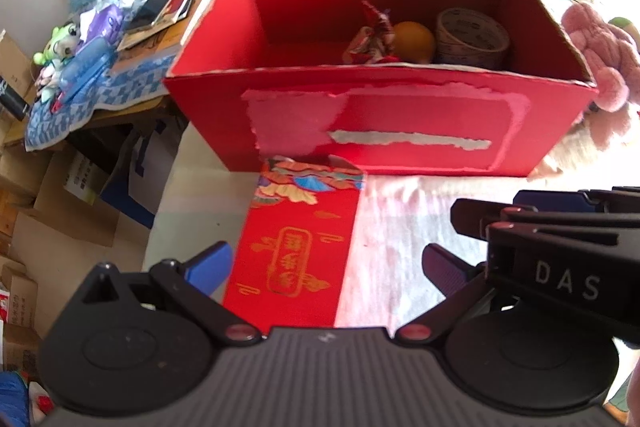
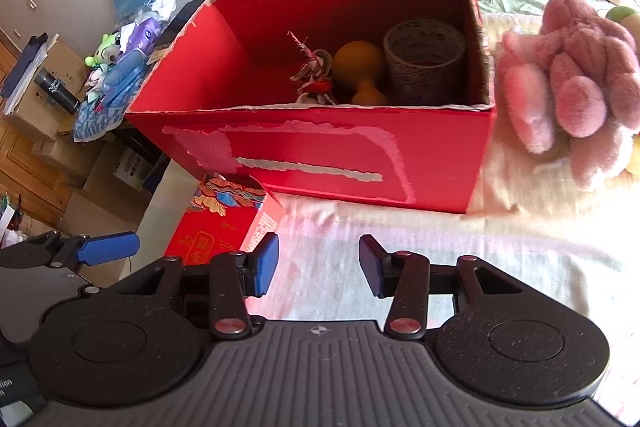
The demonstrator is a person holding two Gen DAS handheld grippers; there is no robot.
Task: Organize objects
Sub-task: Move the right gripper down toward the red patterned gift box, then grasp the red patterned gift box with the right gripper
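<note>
Both tongs [image 1: 326,265] [image 2: 318,265] wide, empty, above pale bedcover [image 2: 440,247]; red box [image 2: 320,155] ahead; cartons [image 1: 72,211] on floor

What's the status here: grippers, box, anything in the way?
Left gripper open, right gripper open, both empty. Red box holds tape roll and orange gourd. Small red carton lies outside, nothing blocking.

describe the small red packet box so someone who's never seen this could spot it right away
Find the big open red cardboard box on the bed. The small red packet box lies against the foot of its front wall, at the left end. Unlike the plain big box, it has gold lettering and a colourful floral band.
</note>
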